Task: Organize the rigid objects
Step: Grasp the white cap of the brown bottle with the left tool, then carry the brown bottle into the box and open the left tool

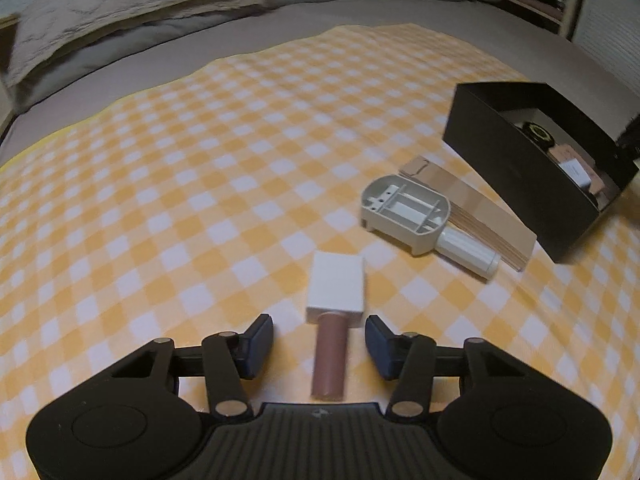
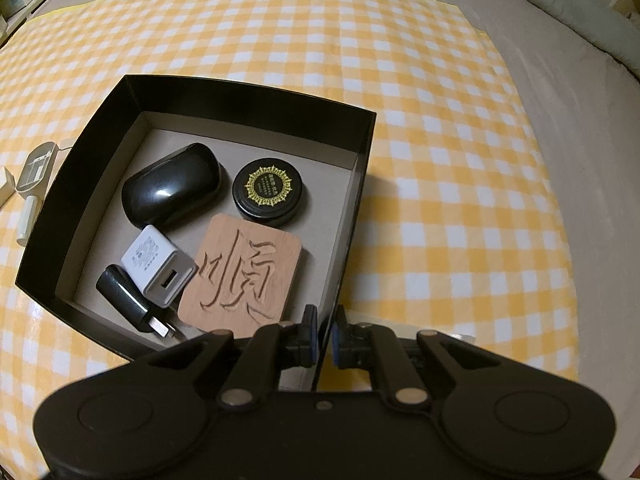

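Note:
A brown cylinder (image 1: 329, 364) with a white square cap (image 1: 337, 288) lies on the yellow checked cloth (image 1: 160, 200). My left gripper (image 1: 320, 340) straddles it, open, with a gap between each pad and the cylinder. Further right lie a pale plastic shell with a white handle (image 1: 404, 210) and a thin wooden board (image 1: 480, 208), beside the black box (image 1: 516, 176). My right gripper (image 2: 325, 332) is shut on the near wall of the black box (image 2: 248, 92). Inside it are a glossy black case (image 2: 172, 184), a round black tin (image 2: 271, 194), a carved wooden plaque (image 2: 240, 276), a white charger (image 2: 158, 266) and a black plug (image 2: 128, 300).
The cloth covers a grey bed with pillows (image 1: 120, 8) along its far side. Shelving stands at the far right (image 1: 568, 0). The pale plastic shell (image 2: 36, 168) also shows just left of the box in the right wrist view.

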Demonstrator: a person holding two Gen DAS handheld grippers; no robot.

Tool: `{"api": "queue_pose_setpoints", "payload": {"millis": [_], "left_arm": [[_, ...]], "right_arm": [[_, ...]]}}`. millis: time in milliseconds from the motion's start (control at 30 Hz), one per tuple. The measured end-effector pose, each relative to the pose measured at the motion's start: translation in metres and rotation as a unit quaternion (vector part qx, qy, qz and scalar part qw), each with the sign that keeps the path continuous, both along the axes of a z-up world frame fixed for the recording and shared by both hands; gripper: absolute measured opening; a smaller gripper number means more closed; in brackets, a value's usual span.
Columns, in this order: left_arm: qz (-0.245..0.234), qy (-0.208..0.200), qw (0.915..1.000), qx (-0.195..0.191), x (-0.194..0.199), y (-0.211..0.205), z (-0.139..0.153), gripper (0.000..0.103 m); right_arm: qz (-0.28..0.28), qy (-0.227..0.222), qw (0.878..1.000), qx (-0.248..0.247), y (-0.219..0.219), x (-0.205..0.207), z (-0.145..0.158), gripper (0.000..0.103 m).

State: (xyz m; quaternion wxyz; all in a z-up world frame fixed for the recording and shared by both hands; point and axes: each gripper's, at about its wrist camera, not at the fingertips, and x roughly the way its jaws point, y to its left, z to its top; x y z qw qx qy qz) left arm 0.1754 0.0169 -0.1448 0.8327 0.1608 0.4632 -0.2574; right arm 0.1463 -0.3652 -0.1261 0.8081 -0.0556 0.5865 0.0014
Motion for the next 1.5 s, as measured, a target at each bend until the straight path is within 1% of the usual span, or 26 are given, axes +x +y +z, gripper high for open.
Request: {"api": "queue_pose_setpoints", "payload": {"millis": [67, 100, 133, 167, 300, 400, 567, 700, 800, 933, 1033, 1233, 1333, 1400, 1500], "left_arm": [[-0.006, -0.003, 1.0, -0.001, 0.002, -0.004, -0.002, 0.05], [-0.004, -0.003, 1.0, -0.002, 0.003, -0.005, -0.002, 0.048], [0.0, -0.005, 1.0, -0.003, 0.004, -0.006, -0.003, 0.038], [0.0, -0.005, 1.0, -0.003, 0.004, -0.007, -0.002, 0.033], [-0.006, -0.001, 1.0, -0.003, 0.006, -0.013, -0.002, 0.033], [0.003, -0.002, 0.9999, -0.016, 0.005, -0.012, 0.004, 0.033], [0.035, -0.011, 0.9973, -0.064, 0.003, -0.011, 0.025, 0.032], [0.07, 0.003, 0.9925, -0.1, 0.004, -0.018, 0.039, 0.032], [0.084, 0.016, 0.9892, -0.119, 0.004, -0.031, 0.047, 0.032], [0.077, 0.016, 0.9881, -0.132, -0.001, -0.052, 0.058, 0.032], [0.07, 0.017, 0.9861, -0.15, -0.005, -0.068, 0.067, 0.032], [0.046, 0.044, 0.9795, -0.191, -0.013, -0.106, 0.081, 0.032], [0.03, 0.058, 0.9795, -0.191, -0.019, -0.13, 0.082, 0.032], [0.019, 0.064, 0.982, -0.177, -0.021, -0.147, 0.079, 0.032], [0.015, 0.049, 0.9866, -0.155, -0.022, -0.165, 0.079, 0.032]], "right_arm": [[0.001, 0.0, 1.0, -0.001, 0.0, 0.0, 0.0, 0.008], [0.001, 0.0, 1.0, -0.001, 0.0, 0.0, 0.0, 0.008], [0.001, 0.0, 1.0, -0.002, 0.0, 0.0, 0.0, 0.008], [0.001, 0.0, 1.0, -0.002, 0.0, 0.0, 0.0, 0.008], [0.001, 0.0, 1.0, 0.0, 0.0, 0.0, -0.001, 0.007], [0.001, 0.0, 1.0, -0.001, 0.001, 0.0, -0.001, 0.007], [0.001, 0.0, 1.0, -0.003, 0.001, 0.001, -0.001, 0.007], [0.001, 0.0, 1.0, -0.002, 0.001, 0.001, -0.001, 0.007], [0.0, 0.0, 1.0, -0.001, 0.001, 0.0, -0.001, 0.007], [0.002, 0.0, 1.0, -0.003, 0.002, 0.001, -0.001, 0.008], [0.002, 0.001, 1.0, -0.004, 0.002, 0.001, -0.002, 0.008], [0.003, 0.001, 1.0, -0.005, 0.002, 0.001, -0.002, 0.008], [0.003, 0.001, 1.0, -0.005, 0.002, 0.001, -0.003, 0.008], [0.003, 0.001, 1.0, -0.005, 0.002, 0.001, -0.003, 0.008], [0.005, 0.001, 1.0, -0.007, 0.003, 0.001, -0.004, 0.008]]}}
